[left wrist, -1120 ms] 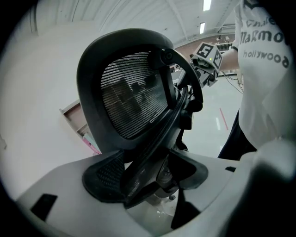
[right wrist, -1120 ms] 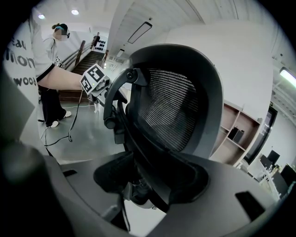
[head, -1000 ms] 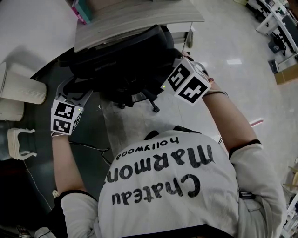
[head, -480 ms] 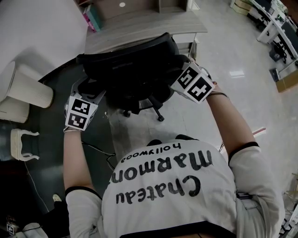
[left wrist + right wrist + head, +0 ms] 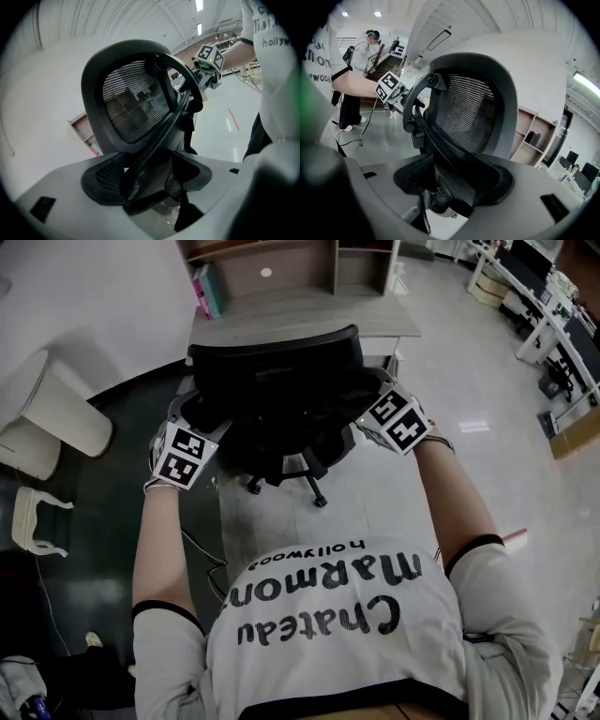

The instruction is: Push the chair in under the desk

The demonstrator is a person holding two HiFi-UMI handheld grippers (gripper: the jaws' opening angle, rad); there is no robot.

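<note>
chair: black mesh-backed office chair (image 5: pixel 277 395) right up against the front edge of the desk (image 5: pixel 309 315), its back turned to the person working; the castor base (image 5: pixel 281 474) shows on the floor on the near side.
left gripper: left gripper (image 5: pixel 181 442) at the left edge of the backrest; its jaws have just been opening and stand spread wide, with the chair's back frame between them. i can't be sure whether the pads touch the frame.
right gripper: right gripper (image 5: pixel 389 418) at the right edge of the backrest; its jaws have also just been opening and stand apart, with the frame running down between them.
writing: the white shirt (image 5: pixel 347 615) reads "chateau marmon" with a smaller "hollywood", the last letter lost in a fold; the left gripper view catches only "hollyw".
only in the head view: the desk top, something pink (image 5: pixel 202 292) standing on its shelf, and a pale bin (image 5: pixel 66 409) to the left.
only in the left gripper view: the right gripper's marker cube (image 5: pixel 209 56) past the backrest.
only in the right gripper view: another person (image 5: pixel 361 51) standing far behind, and open shelves (image 5: pixel 534 136) beside the chair.
</note>
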